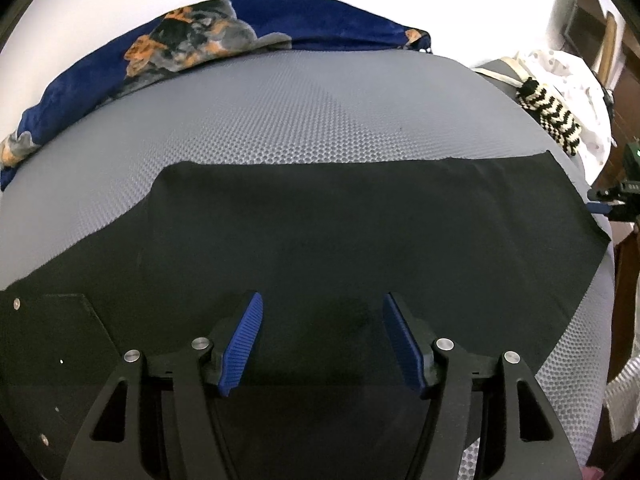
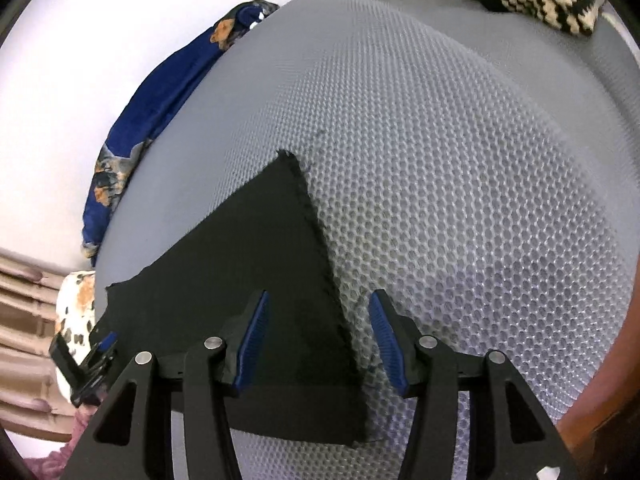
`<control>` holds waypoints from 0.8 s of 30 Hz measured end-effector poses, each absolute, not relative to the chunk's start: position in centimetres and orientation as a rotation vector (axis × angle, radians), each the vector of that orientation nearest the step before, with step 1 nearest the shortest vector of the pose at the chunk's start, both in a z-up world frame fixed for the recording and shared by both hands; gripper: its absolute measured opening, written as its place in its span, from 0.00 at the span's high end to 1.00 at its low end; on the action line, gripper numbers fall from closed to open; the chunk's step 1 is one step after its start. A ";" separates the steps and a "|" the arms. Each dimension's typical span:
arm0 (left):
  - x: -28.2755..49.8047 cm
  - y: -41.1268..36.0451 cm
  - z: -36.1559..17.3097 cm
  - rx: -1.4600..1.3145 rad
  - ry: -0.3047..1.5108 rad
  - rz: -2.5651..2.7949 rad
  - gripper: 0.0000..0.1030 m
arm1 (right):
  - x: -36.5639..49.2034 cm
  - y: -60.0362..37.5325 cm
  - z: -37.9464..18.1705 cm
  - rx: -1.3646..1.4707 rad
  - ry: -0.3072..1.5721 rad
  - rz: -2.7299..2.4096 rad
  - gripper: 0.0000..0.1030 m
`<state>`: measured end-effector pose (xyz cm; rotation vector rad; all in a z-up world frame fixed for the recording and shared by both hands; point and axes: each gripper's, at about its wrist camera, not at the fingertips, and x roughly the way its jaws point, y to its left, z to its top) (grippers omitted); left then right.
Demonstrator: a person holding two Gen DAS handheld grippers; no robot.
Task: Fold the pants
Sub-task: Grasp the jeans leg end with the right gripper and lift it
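Black pants (image 1: 340,224) lie flat on the grey honeycomb mattress (image 1: 288,112), spread from left to right. My left gripper (image 1: 322,312) is open and empty, hovering just above the near part of the pants. In the right wrist view the right end of the pants (image 2: 272,264) shows, with its hem edge running between the fingers. My right gripper (image 2: 318,312) is open and empty, straddling that edge low over the mattress (image 2: 460,208). The right gripper also shows in the left wrist view (image 1: 608,200) at the pants' right end.
A blue patterned blanket (image 1: 168,44) lies along the far edge by the white wall. A black-and-cream knitted item (image 1: 554,114) and white cloth (image 1: 576,76) sit at the far right. The mattress edge drops off at the right.
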<state>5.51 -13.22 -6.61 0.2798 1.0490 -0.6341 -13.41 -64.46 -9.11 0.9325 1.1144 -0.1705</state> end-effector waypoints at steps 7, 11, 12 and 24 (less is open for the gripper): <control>5.6 -13.3 -7.4 0.276 1.067 -0.596 0.38 | -14.7 -64.7 -10.2 0.964 1.101 -0.046 0.75; 5.5 -13.5 -7.5 0.292 1.063 -0.590 0.37 | -14.8 -64.5 -10.7 0.999 1.084 0.027 0.75; 5.4 -13.6 -7.5 0.295 1.061 -0.589 0.37 | -14.7 -64.3 -11.0 1.010 1.079 0.059 0.75; 5.3 -14.0 -7.8 0.299 1.044 -0.583 0.29 | -13.0 -62.3 -10.9 1.055 1.001 -0.004 0.91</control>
